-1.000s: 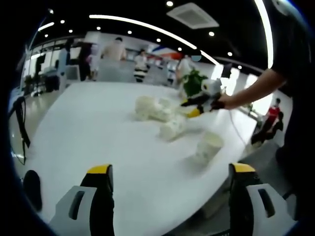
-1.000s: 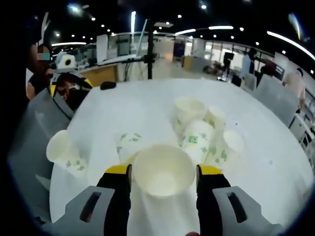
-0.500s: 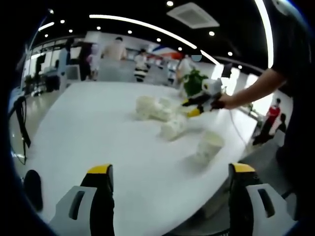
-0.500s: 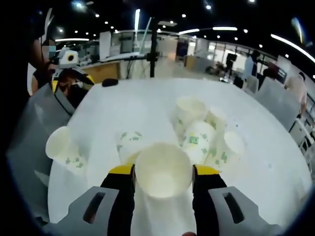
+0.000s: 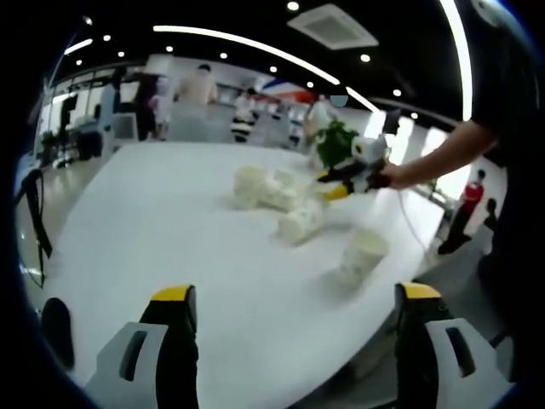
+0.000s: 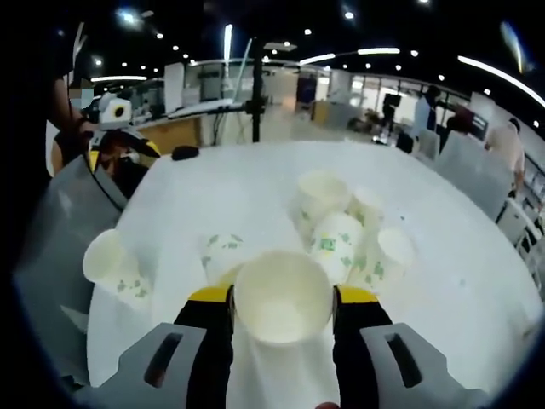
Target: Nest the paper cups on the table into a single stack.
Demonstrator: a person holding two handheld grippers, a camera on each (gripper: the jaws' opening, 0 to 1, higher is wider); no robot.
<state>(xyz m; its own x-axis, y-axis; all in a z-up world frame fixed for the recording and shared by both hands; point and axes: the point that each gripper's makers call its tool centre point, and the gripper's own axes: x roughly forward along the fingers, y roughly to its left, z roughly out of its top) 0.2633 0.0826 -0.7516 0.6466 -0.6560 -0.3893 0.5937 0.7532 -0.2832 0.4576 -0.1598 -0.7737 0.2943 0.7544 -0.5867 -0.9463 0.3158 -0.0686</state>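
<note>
At the far left of the right gripper view, the left gripper (image 6: pixel 115 141) waited beyond the table's (image 6: pixel 255 183) edge, its jaws spread wide with nothing between them, probably kept clear until needed. Near it, a lone cup (image 6: pixel 115 266) lay tipped on its side by that edge. In the middle, the right gripper (image 6: pixel 281 300) pinched a paper cup (image 6: pixel 282 298) by its sides, mouth toward the camera, seemingly ready for nesting. Further right and beyond, the clustered cups (image 6: pixel 345 230) lay loosely jumbled, not yet stacked.
</note>
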